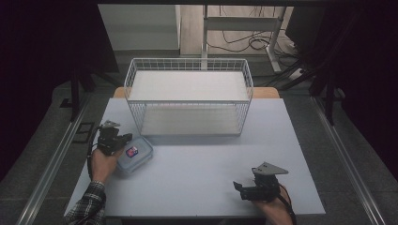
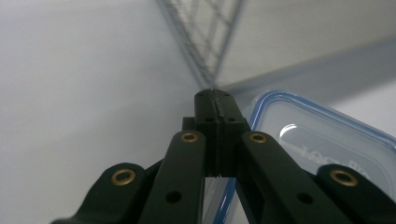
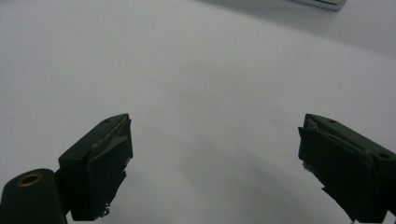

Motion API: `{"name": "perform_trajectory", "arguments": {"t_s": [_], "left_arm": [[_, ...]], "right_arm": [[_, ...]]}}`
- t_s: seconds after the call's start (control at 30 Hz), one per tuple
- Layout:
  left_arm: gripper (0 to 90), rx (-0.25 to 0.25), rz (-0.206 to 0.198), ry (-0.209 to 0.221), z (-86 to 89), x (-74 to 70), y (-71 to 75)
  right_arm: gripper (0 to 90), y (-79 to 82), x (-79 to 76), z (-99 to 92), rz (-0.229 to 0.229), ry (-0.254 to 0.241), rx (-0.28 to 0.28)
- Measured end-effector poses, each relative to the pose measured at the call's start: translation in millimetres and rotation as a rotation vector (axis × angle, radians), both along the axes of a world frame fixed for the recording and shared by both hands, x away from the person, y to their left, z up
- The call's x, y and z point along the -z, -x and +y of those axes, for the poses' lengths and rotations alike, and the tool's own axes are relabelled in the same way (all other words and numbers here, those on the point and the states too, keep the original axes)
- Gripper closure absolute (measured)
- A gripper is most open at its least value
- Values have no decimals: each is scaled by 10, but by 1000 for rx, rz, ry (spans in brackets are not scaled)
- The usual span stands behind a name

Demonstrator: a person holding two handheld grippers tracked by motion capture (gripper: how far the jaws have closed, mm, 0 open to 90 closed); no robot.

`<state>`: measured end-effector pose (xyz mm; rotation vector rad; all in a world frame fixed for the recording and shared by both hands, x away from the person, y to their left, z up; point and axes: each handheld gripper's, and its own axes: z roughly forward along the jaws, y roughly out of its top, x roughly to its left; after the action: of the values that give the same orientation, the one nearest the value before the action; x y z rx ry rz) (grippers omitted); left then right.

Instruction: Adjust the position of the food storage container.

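A clear food container (image 1: 136,157) with a blue-rimmed lid and a small red-and-blue item inside lies on the table near the left edge. My left gripper (image 1: 125,138) rests at its left rim. In the left gripper view the jaws (image 2: 215,97) are pressed together, with nothing visible between them, and the container lid (image 2: 322,140) lies just to their right and partly beneath. My right gripper (image 1: 238,187) sits near the front right of the table, away from the container. Its jaws (image 3: 215,158) stand wide apart over bare tabletop.
A white wire basket (image 1: 187,61) stands at the back middle of the pale grey table (image 1: 211,159), with a white panel laid in it. Its corner (image 2: 205,51) rises just ahead of my left gripper. Metal rails run along both sides of the table.
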<state>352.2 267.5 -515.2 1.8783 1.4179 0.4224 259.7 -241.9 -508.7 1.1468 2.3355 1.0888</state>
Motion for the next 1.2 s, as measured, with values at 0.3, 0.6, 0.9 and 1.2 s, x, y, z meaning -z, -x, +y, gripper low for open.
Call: {"name": "perform_trajectory", "arguments": {"t_s": [0.3, 0.6, 0.9, 1.2], "left_arm": [[889, 6, -93, 18, -109, -121, 132], [899, -121, -135, 22, 239, -96, 833], [898, -161, -48, 82, 319, 80, 1197], [898, -137, 4, 52, 181, 129, 1064]], "right_arm": [[98, 3, -5, 0, -2, 0, -2], [107, 12, -20, 5, -15, -6, -5], [147, 12, -42, 17, -22, -22, -18], [234, -27, -70, 58, -22, -46, -33]]}}
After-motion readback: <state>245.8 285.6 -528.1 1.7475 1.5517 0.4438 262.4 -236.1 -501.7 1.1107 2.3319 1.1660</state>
